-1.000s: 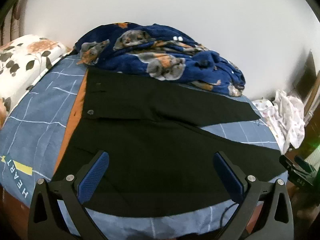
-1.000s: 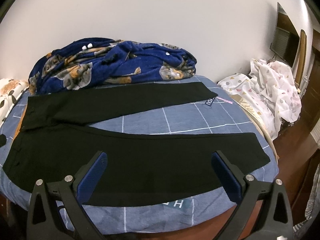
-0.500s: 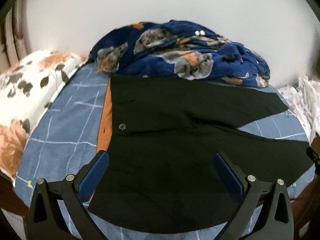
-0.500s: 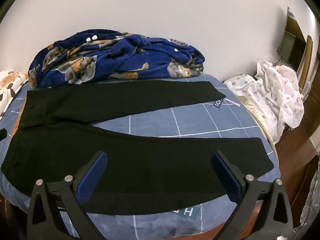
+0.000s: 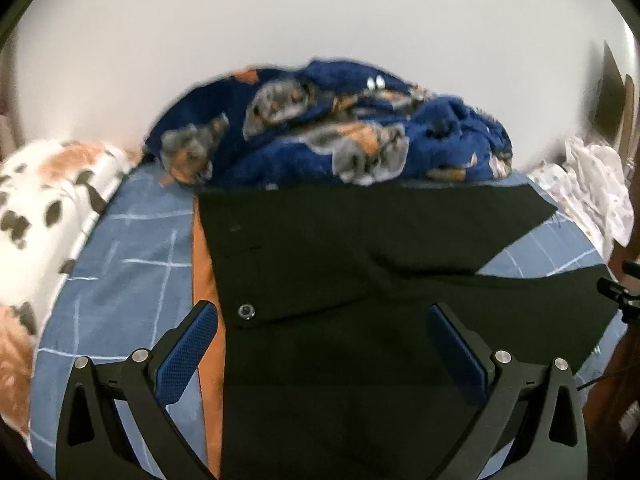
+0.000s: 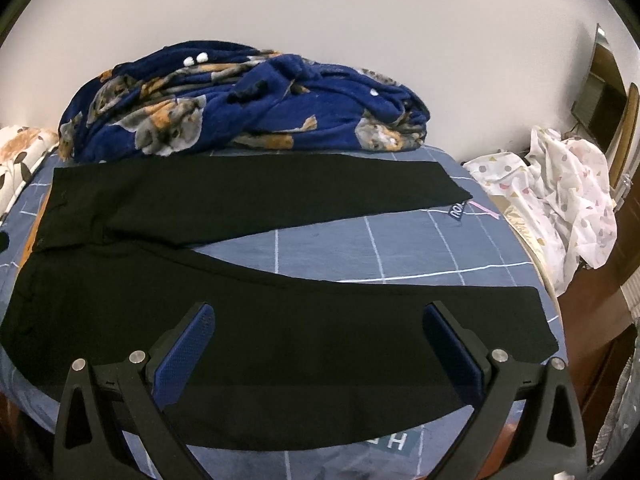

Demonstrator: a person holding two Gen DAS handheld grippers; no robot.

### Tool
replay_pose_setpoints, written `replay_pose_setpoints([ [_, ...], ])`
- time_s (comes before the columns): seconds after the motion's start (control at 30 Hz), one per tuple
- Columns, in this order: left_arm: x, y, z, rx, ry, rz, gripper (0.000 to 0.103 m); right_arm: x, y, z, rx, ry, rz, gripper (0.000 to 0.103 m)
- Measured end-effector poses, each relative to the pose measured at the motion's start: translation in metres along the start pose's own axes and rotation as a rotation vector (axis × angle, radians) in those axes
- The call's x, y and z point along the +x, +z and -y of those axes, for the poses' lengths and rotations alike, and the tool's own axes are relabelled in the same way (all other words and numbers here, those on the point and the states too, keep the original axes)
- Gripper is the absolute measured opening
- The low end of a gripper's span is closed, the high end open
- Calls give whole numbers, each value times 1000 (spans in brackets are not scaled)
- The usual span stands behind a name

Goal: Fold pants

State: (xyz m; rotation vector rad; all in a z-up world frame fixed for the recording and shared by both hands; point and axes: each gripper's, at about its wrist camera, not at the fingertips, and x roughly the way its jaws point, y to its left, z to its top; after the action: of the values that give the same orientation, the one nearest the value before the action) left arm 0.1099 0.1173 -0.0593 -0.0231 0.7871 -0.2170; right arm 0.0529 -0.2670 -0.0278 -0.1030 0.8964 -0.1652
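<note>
1. At the left end of the bed (image 5: pixel 120 264), I see a white pillow (image 5: pixel 44 208) with brown and dark leaf print lying against the edge.
2. My left gripper (image 5: pixel 322 344) hangs over the near edge of the bed at the waist of the pants (image 5: pixel 360 264). Its jaws stand wide apart and hold nothing; the blue pads (image 5: pixel 188 354) are clear of the cloth.
3. The black pants lie flat on the blue checked sheet (image 6: pixel 400 248), waistband toward the left end and both legs running toward the right end. A metal button (image 5: pixel 247 311) shows at the waistband, just beyond the left pad. An orange strip (image 5: pixel 202 280) runs alongside the waistband.
4. The legs are spread in a narrow V: the far leg (image 6: pixel 280 192) lies beside the blanket, the near leg (image 6: pixel 320 340) along the near edge, with bare sheet between them toward the hems.
5. A dark blue blanket (image 6: pixel 240 104) with a dog print is heaped along the far edge, against the wall (image 6: pixel 320 12).
6. My right gripper (image 6: pixel 318 340) hovers above the near leg. Its jaws are likewise fully apart and empty.
7. Beyond the right end of the bed, I note a crumpled white patterned cloth (image 6: pixel 560 192).
</note>
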Motion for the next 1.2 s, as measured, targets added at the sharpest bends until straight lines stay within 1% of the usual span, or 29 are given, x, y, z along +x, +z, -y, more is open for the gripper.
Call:
replay_pose_setpoints([
  [0.07, 16, 8, -17, -28, -45, -68, 103, 6, -1, -4, -6, 9, -13, 103],
  [0.1, 26, 14, -28, -48, -49, -100, 103, 10, -1, -6, -10, 10, -22, 103],
  [0.13, 35, 19, -38, -52, -45, -111, 103, 14, -1, -7, -12, 12, -34, 103],
  [0.23, 54, 33, -61, -27, -31, -94, 102, 25, -2, -11, -13, 19, -56, 103],
  [0.3, 66, 43, -77, -29, -38, -79, 102, 30, -3, -15, -19, 18, -68, 103],
  [0.33, 71, 47, -86, -33, -27, -71, 100, 33, -2, -17, -25, 17, -74, 103],
  [0.37, 80, 56, -99, -46, -11, -60, 98, 35, -2, -19, -29, 17, -78, 103],
  [0.4, 86, 62, -109, -65, -13, -55, 97, 37, -2, -20, -32, 17, -82, 103],
  [0.47, 104, 77, -136, -111, -48, -49, 97, 41, -1, -22, -39, 18, -92, 103],
  [0.5, 112, 82, -145, -120, -51, -52, 97, 43, -1, -23, -43, 17, -96, 103],
  [0.57, 133, 91, -162, -118, -54, -85, 93, 47, -1, -25, -48, 16, -106, 103],
  [0.6, 147, 96, -170, -115, -63, -115, 84, 50, -1, -26, -50, 17, -115, 103],
  [0.63, 159, 100, -177, -119, -93, -143, 76, 53, -1, -27, -50, 17, -122, 103],
  [0.67, 165, 103, -181, -129, -122, -157, 75, 55, -2, -27, -50, 17, -131, 103],
  [0.7, 174, 105, -186, -148, -175, -175, 75, 58, -2, -28, -50, 17, -138, 103],
  [0.73, 180, 107, -189, -158, -204, -186, 75, 61, -2, -29, -51, 17, -145, 103],
  [0.77, 189, 109, -189, -153, -231, -204, 75, 63, -3, -29, -53, 16, -151, 103],
  [0.8, 193, 110, -185, -134, -235, -219, 75, 66, -3, -30, -56, 14, -161, 103],
  [0.83, 195, 109, -182, -122, -239, -227, 67, 69, -3, -30, -57, 14, -169, 103],
  [0.87, 197, 109, -178, -117, -257, -235, 53, 71, -3, -31, -57, 16, -175, 102],
  [0.9, 198, 109, -177, -135, -248, -245, 16, 72, -2, -31, -57, 17, -177, 102],
  [0.93, 197, 108, -174, -142, -214, -246, 11, 72, -2, -31, -57, 17, -176, 102],
  [1.0, 185, 107, -169, -165, -200, -206, 11, 74, 2, -31, -52, 21, -171, 102],
  [1.07, 158, 108, -155, -152, -175, -134, 10, 76, 7, -30, -33, 54, -170, 102],
  [1.13, 124, 106, -133, -124, -152, -49, 10, 78, 19, -27, 15, 144, -168, 102],
  [1.17, 111, 105, -126, -113, -155, -19, 10, 78, 26, -26, 38, 185, -160, 103],
  [1.2, 92, 101, -113, -98, -183, 25, 10, 78, 32, -25, 57, 225, -153, 103],
])
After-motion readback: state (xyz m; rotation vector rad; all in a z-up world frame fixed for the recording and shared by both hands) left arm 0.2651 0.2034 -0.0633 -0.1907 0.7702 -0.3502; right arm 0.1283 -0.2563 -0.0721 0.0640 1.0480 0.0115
